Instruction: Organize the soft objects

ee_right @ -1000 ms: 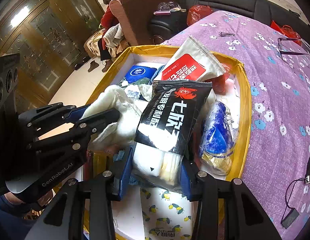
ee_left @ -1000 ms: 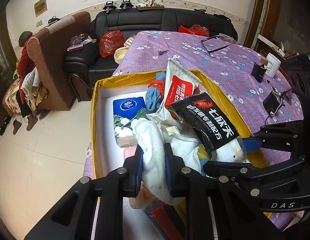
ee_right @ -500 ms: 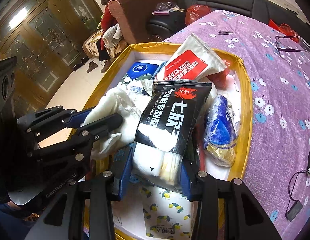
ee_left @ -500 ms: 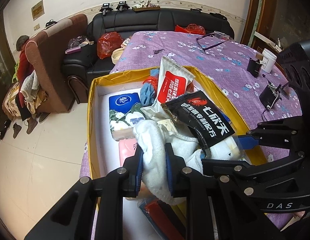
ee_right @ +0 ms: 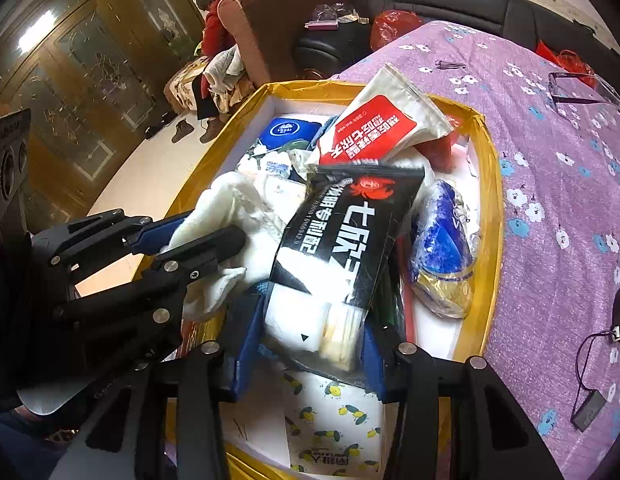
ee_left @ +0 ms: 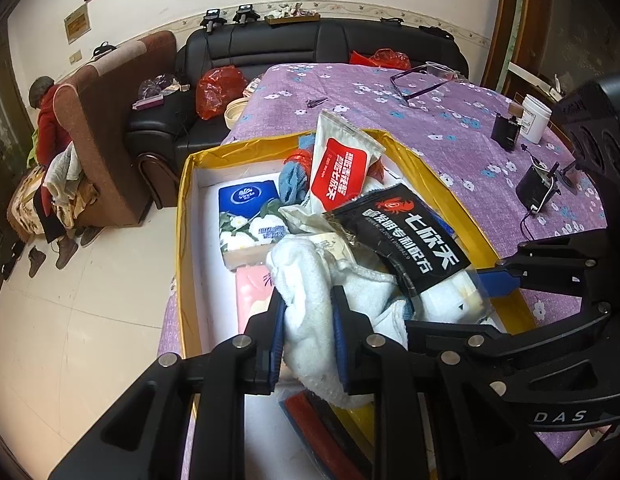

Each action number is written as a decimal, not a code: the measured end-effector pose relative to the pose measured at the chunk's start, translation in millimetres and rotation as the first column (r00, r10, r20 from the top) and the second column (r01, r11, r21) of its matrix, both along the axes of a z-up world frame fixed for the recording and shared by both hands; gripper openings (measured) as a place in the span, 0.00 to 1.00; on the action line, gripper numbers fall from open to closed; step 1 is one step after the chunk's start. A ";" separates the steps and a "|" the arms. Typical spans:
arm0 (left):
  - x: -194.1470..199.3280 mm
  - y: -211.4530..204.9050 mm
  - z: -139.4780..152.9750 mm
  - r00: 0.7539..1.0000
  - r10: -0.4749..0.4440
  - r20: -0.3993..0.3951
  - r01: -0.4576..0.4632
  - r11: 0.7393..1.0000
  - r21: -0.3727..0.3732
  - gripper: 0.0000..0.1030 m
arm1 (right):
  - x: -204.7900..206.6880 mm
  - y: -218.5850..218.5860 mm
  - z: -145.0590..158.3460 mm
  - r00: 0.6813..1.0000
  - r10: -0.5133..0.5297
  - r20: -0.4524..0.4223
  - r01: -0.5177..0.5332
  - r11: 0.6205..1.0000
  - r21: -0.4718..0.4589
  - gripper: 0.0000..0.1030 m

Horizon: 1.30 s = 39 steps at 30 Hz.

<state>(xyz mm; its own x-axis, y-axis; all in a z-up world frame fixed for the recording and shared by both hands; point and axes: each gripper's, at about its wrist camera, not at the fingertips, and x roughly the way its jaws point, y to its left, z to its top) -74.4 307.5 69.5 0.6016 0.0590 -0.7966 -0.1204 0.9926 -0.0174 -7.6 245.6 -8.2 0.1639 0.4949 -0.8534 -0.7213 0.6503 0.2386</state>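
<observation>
Clamping a white towel in the left claw, pads pressed together on a bunched fold, with the loose end hanging below the fingers. Judged as a lift-out grip: pinching the thick middle to keep the soft cloth from slipping.

Easing apart on the right claw, with a black crab-logo packet between the pads and, as far as can be told, touching both. Gripped at the clear lower end, printed end pointing away over the box. Probably being let go onto the pile, or re-gripped; cannot say which.

Both held just above a yellow-rimmed box at the near edge of the tabletop, covered in purple floral cloth. Towel and packet touching each other, towel on the left, so pulling one could drag the other.

Crowded underneath: a red-and-white pouch leaning on the heap at the far end, a blue tissue pack flat against the left wall, a pink pack beside the towel, a crumpled blue bag along the right wall, a lemon-print pack right under the right claw. Little bare floor in the box except along the left side.

Farther off on the cloth: spectacles, well clear. Beyond the tabletop, a black sofa and a seated person, out of the way.
</observation>
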 end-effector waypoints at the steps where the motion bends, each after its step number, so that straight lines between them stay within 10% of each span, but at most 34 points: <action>1: -2.3 -0.4 -0.1 1.000 0.002 0.000 -0.002 1.000 -0.001 0.21 | -1.8 -0.6 0.7 1.000 0.003 0.006 -0.003 1.000 -0.003 0.51; 10: -13.6 -5.3 -4.1 0.999 0.041 0.005 -0.041 0.999 -0.003 0.28 | -13.4 -9.0 0.4 0.999 0.021 0.027 -0.020 1.000 -0.024 0.55; 25: -13.7 -25.3 -4.7 0.970 0.241 0.013 -0.241 0.968 0.071 0.75 | -0.5 -37.0 -1.1 0.989 0.146 0.032 -0.147 0.989 0.030 0.57; 39: -24.2 -42.3 4.0 0.949 0.315 -0.015 -0.314 0.948 0.046 0.81 | -4.2 -58.1 10.0 0.978 0.200 0.064 -0.204 0.978 0.054 0.64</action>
